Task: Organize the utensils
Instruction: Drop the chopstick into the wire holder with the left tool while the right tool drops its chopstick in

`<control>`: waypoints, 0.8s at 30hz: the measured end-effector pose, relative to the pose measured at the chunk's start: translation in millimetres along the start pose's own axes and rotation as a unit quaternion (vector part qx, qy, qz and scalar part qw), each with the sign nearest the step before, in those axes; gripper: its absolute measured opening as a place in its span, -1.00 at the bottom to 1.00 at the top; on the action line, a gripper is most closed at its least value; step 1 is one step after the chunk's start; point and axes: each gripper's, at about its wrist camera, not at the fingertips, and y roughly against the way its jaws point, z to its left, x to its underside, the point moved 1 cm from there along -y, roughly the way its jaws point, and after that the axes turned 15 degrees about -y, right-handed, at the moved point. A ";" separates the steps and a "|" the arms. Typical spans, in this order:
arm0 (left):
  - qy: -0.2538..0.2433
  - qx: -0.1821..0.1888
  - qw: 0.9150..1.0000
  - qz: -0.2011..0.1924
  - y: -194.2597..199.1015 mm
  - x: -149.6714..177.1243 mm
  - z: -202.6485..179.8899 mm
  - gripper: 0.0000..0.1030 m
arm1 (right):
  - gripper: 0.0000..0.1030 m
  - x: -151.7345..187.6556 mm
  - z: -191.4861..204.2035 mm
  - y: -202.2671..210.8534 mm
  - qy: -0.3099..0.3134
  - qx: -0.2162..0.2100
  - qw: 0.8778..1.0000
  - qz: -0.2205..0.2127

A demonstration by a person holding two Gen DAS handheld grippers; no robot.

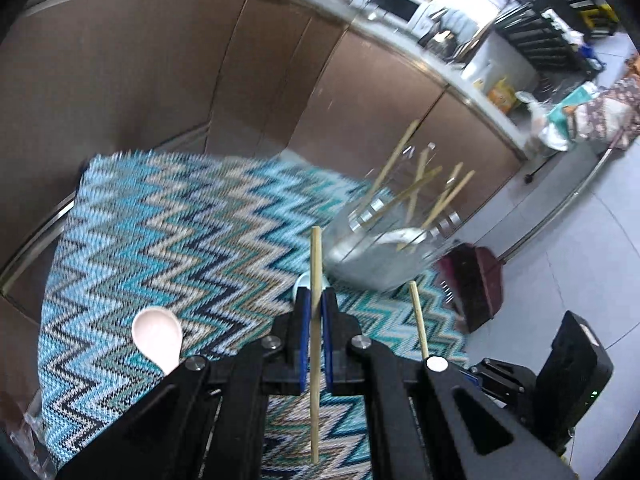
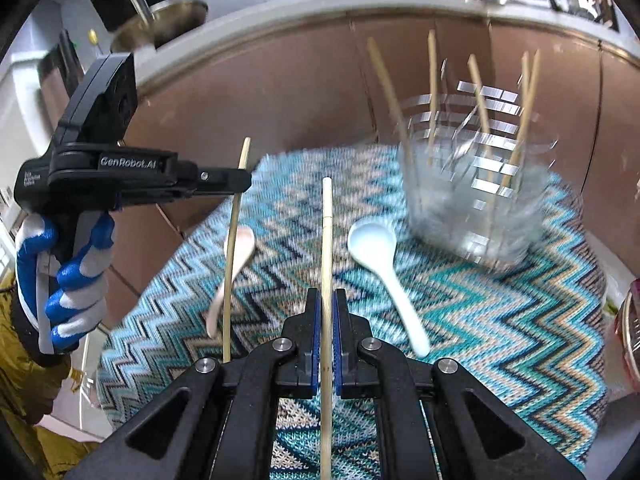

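Left wrist view: left tongs (image 1: 316, 308) clenched on a bamboo chopstick (image 1: 315, 280), held upright above the zigzag-knit cloth (image 1: 160, 220) covering the surface.
Right wrist view: right tongs (image 2: 327, 312) clenched on a second bamboo chopstick (image 2: 327, 240), also lifted off the cloth; a gloved hand (image 2: 64, 276) carries the left tongs at the left edge.
Container: clear glass holder (image 2: 476, 200) stands at the far right of the cloth, blurred, with several chopsticks (image 2: 431, 92) already leaning inside.
Done so far: most chopsticks appear sorted into the holder.
In hand: two chopsticks, one per tongs, near the holder but not yet in it.
Left to do: a white ceramic spoon (image 2: 380, 264) and a pink ceramic spoon (image 2: 236, 264) lie loose on the cloth.
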 end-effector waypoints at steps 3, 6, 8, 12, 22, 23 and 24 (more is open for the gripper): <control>-0.006 0.013 0.999 -0.032 18.6 -18.5 -11.8 -0.90 | -0.90 -11.2 -4.2 12.5 -0.004 -0.005 1.000 -0.030; -0.011 0.025 0.997 -0.068 34.5 -38.0 -24.0 -0.90 | -0.89 -17.5 -8.6 19.9 -0.012 -0.009 0.998 -0.053; -0.018 0.033 0.994 -0.099 45.9 -57.9 -34.5 -0.90 | -0.89 -20.9 -17.7 30.4 -0.018 -0.010 0.997 -0.068; -0.035 0.022 0.987 -0.156 60.5 -95.0 -59.0 -0.90 | -0.89 -28.5 -34.0 43.7 -0.036 -0.007 0.995 -0.096; -0.056 -0.042 0.973 -0.222 26.6 -155.5 -98.0 -0.90 | -0.89 -108.3 -27.3 74.8 -0.006 -0.024 0.972 -0.235; -0.057 -0.050 0.972 -0.223 20.0 -157.7 -98.5 -0.90 | -0.89 -119.3 -24.6 74.9 0.002 -0.025 0.967 -0.252; -0.057 -0.055 0.971 -0.224 13.8 -158.3 -99.7 -0.90 | -0.90 -128.1 -22.6 73.8 0.008 -0.026 0.964 -0.265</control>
